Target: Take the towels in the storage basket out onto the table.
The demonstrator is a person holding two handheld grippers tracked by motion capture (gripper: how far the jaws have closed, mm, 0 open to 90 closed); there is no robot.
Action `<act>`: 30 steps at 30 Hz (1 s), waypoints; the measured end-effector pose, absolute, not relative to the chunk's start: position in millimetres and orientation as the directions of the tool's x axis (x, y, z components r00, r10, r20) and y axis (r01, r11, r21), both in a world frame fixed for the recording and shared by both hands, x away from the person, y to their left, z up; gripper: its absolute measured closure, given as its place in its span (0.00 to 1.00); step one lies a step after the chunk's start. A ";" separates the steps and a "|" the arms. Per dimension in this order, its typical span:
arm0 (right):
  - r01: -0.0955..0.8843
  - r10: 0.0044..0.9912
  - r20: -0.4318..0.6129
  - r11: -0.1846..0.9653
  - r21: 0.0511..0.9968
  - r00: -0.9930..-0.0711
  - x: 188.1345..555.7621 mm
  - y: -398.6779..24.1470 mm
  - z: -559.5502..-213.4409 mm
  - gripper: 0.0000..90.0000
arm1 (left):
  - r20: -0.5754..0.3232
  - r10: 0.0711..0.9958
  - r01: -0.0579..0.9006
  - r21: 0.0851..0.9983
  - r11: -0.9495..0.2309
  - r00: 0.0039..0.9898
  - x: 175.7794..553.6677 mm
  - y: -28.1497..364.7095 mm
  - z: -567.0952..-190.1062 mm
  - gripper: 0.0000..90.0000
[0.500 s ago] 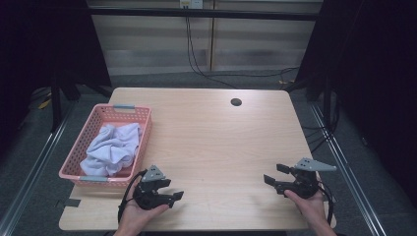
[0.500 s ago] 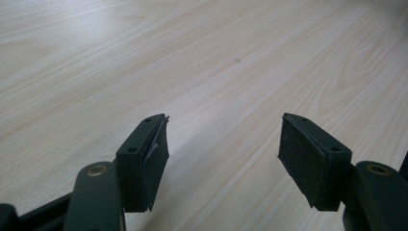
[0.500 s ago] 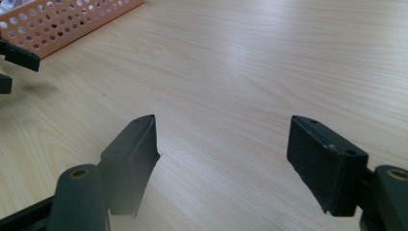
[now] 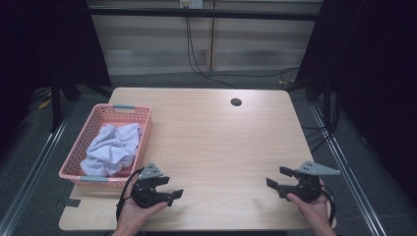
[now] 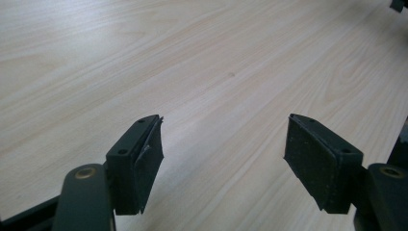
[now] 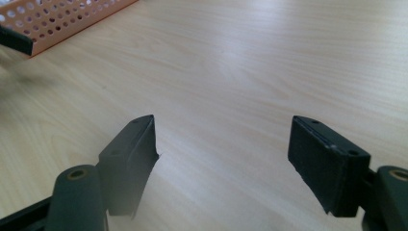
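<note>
I have both hands low at my edge of the wooden table [image 4: 216, 142], forearms coming in from the bottom of the high view. My left hand [image 4: 135, 214] sits near the front left, palm wrapped around the left gripper [image 4: 172, 189], which lies roughly level and points right, toward the middle of the table. Its jaws stand wide apart and released; in the left gripper view the left gripper [image 5: 221, 154] has only bare wood grain between its pads, gripping nothing. My right hand [image 4: 312, 209] rests near the front right corner, holding the right gripper [image 4: 276, 177] level too, pointing left so the two tools face each other, well apart. Its jaws are spread as well; in the right gripper view the right gripper [image 6: 223, 154] shows plain tabletop in the gap, holding nothing. The pink basket [image 4: 81, 147] sits at the left edge of the table, just beyond my left hand, with the crumpled white cloth [image 4: 113, 147] heaped inside it; a corner of the basket [image 6: 57, 19] shows at the top left of the right gripper view. Neither gripper touches basket or cloth.
</note>
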State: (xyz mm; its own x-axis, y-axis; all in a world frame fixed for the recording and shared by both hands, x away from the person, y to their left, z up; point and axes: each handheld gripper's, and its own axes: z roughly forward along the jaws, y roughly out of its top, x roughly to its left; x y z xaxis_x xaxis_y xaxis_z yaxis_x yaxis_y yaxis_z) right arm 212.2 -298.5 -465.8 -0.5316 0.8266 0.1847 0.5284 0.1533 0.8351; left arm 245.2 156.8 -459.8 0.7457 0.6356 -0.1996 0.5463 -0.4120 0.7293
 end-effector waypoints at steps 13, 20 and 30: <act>0.531 0.797 0.196 0.177 0.829 -0.571 198.7 -306.7 -465.4 0.27 | -0.169 0.661 0.518 0.768 -0.377 0.732 254.1 193.9 -413.7 0.28; 0.504 0.787 0.194 0.166 0.848 -0.585 200.6 -306.8 -463.2 0.24 | -0.139 0.712 0.550 0.741 -0.386 0.688 283.3 224.4 -392.2 0.27; 0.515 0.779 0.197 0.182 0.838 -0.596 204.4 -304.5 -466.6 0.23 | -0.136 0.790 0.617 0.707 -0.345 0.597 312.1 274.2 -385.4 0.25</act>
